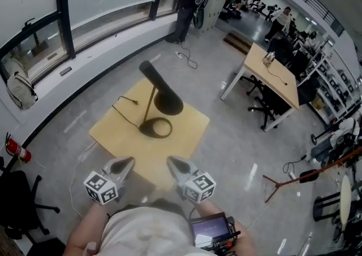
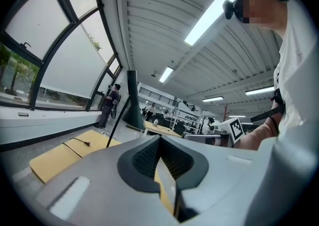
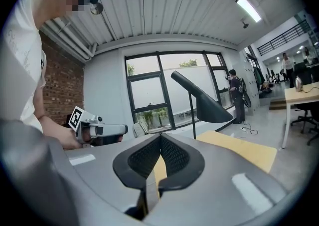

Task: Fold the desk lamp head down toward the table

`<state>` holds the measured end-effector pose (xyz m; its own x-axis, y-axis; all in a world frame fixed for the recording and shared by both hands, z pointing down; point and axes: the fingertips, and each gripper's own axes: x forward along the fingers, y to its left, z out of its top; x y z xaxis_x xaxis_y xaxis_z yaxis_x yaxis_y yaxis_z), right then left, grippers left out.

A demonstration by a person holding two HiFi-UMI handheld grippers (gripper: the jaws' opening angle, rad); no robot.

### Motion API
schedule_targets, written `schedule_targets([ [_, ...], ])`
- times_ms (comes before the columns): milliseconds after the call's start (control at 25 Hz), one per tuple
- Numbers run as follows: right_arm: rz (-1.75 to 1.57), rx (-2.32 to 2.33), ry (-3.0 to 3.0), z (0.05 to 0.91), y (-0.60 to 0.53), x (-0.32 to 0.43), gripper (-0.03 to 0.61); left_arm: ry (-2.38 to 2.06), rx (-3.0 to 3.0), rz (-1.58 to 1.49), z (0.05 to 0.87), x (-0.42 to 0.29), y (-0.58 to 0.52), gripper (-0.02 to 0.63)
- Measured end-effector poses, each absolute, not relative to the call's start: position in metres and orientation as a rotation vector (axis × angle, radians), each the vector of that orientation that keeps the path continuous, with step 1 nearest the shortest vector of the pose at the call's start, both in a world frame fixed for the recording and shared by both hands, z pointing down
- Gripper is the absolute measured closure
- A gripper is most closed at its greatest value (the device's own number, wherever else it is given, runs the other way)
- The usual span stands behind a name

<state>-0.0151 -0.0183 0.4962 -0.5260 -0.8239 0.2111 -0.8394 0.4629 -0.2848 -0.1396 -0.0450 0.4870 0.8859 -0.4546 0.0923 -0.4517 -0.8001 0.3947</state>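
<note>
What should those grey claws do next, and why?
Probably move the right gripper forward toward the black cone-shaped lamp head, opening it: it and the left gripper are shut, empty, at the light wooden table's near edge, short of it.

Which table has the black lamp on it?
The low square table just ahead holds the lamp. The longer white-legged table stands farther off to the right.

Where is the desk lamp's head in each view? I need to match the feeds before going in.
Head view: lamp head at centre, slanting over the round base.
Left gripper view: lamp head left of centre, a dark upright cone.
Right gripper view: lamp head right of centre, slanting down to the right.
Shared landmark: the tan table under the lamp.
</note>
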Motion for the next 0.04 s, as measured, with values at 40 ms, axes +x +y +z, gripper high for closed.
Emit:
schedule_targets([
  [40, 0.577, 1.494, -2.653, 0.4968, -0.011, -0.0216, 0.568, -0.668, 2.634, 0.004, 0.4876, -0.1444, -0.0354, 0.612],
])
